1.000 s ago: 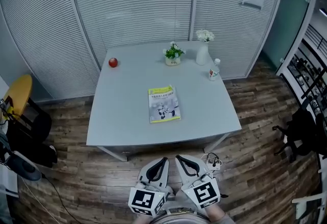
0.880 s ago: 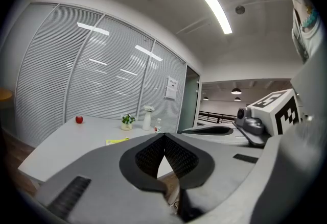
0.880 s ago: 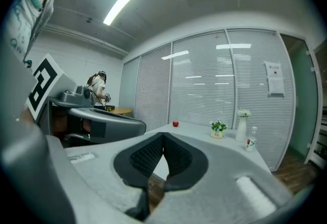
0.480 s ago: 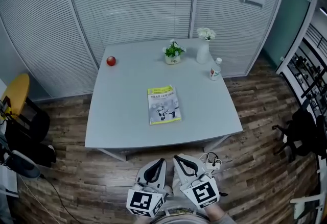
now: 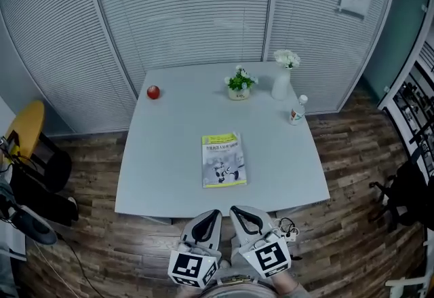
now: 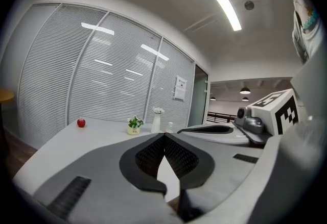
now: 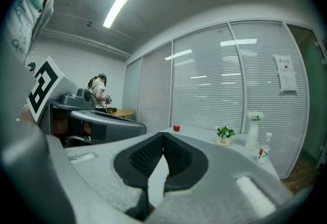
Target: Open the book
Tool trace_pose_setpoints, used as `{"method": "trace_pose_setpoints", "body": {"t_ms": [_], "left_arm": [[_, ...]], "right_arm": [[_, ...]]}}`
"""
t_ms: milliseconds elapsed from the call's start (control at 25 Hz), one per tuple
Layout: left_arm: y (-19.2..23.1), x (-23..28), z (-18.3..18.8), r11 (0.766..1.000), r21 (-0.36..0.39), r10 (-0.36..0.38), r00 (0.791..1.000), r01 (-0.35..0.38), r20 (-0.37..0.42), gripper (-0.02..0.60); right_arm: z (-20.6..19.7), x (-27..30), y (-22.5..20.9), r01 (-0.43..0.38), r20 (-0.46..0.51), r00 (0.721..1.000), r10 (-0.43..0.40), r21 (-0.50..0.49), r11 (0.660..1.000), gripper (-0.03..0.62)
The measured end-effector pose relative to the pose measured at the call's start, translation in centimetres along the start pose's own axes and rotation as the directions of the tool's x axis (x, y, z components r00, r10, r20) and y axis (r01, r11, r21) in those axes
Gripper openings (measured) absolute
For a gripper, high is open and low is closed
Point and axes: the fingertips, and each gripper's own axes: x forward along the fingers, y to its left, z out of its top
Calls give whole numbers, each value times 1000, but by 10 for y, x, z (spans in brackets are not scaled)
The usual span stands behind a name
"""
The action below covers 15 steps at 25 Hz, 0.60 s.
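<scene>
In the head view, a closed book with a yellow-green and white cover (image 5: 224, 160) lies flat on the pale grey square surface (image 5: 169, 154), near the middle of its near edge. A red apple (image 5: 153, 91) sits by the far left corner. A small potted green plant (image 5: 239, 83), a white vase of flowers (image 5: 283, 79) and a small plastic bottle (image 5: 297, 110) stand toward the far right corner. The left gripper (image 5: 213, 214) and right gripper (image 5: 237, 211) hang side by side just off the near edge, apart from the book.

In the left gripper view, its jaws meet pad to pad.

In the right gripper view, the jaws are likewise pressed together.
</scene>
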Motion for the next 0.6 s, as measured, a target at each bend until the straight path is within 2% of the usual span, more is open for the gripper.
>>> {"method": "trace_pose_setpoints", "body": {"t_ms": [600], "left_arm": [[38,93,22,998,-24,57,998,-57,5,-2]], "right_arm": [[11,70,-78,-68,-11,998,68,-12,998,3]]}}
